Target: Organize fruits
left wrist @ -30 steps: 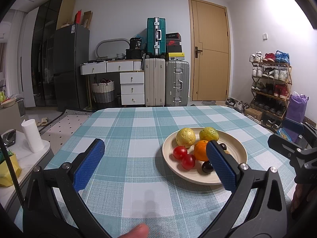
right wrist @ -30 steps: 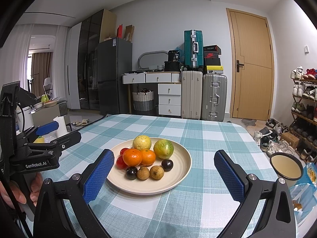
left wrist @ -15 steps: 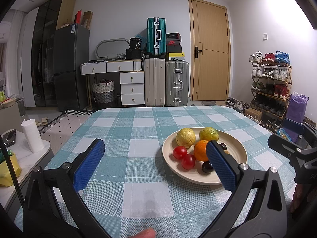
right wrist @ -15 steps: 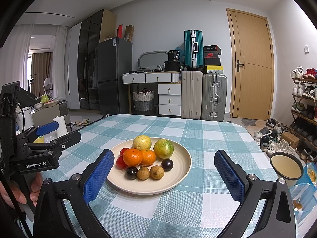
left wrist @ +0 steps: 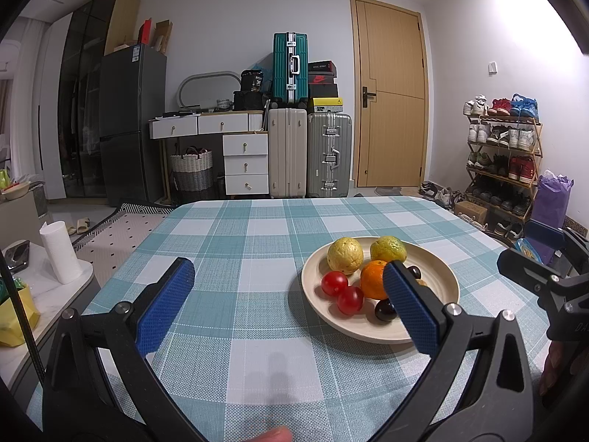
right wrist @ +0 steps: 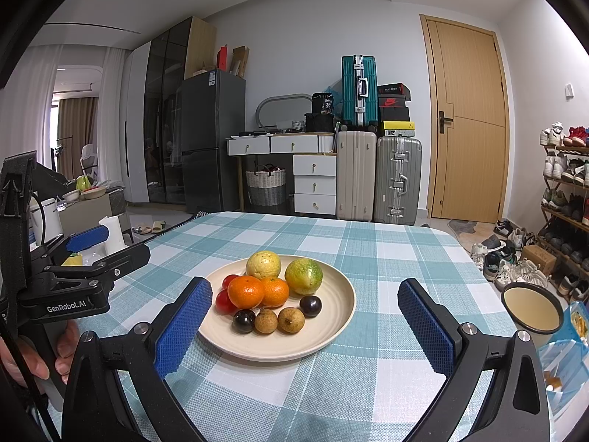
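Note:
A cream plate on the checked tablecloth holds the fruit. On it lie a yellow fruit, a green-yellow fruit, two oranges, two red tomatoes, two dark plums and two brown longans. My left gripper is open, left of the plate, with its right finger in front of the plate's near side. Open too, my right gripper hovers just short of the plate, nothing between its fingers.
An enamel cup and a blue snack bag sit at the table's right edge. A side table with a paper roll stands left of the table. Suitcases, drawers, a fridge and a shoe rack line the room behind.

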`<state>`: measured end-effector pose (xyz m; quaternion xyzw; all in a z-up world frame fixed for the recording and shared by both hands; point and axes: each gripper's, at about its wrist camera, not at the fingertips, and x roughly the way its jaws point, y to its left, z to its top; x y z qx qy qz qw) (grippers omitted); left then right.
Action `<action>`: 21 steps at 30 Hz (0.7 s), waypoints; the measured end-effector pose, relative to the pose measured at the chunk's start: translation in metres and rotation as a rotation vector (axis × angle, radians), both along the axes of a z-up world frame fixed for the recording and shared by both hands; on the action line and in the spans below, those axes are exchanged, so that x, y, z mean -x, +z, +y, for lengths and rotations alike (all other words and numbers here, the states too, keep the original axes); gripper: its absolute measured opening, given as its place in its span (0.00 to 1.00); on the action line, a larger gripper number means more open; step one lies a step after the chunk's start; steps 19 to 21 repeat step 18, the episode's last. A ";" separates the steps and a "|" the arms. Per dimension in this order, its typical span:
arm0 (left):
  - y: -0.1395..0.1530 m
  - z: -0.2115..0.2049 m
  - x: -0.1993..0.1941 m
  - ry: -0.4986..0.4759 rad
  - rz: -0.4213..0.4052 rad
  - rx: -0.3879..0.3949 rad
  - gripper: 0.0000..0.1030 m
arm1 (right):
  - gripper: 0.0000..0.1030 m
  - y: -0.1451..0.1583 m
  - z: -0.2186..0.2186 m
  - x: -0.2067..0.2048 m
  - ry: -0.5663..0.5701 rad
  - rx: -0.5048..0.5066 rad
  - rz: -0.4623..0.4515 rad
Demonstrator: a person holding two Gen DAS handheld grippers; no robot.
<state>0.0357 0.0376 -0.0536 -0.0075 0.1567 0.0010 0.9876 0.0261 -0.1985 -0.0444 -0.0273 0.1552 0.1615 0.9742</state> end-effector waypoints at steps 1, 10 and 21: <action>0.000 0.000 0.000 0.000 0.000 0.000 0.99 | 1.00 0.000 0.000 0.000 0.000 0.000 0.000; 0.000 0.000 0.000 0.000 0.000 0.000 0.99 | 1.00 0.000 0.000 0.000 0.000 0.000 0.001; -0.001 0.001 -0.001 0.001 0.001 0.000 0.99 | 1.00 0.000 0.000 0.000 0.000 0.000 0.001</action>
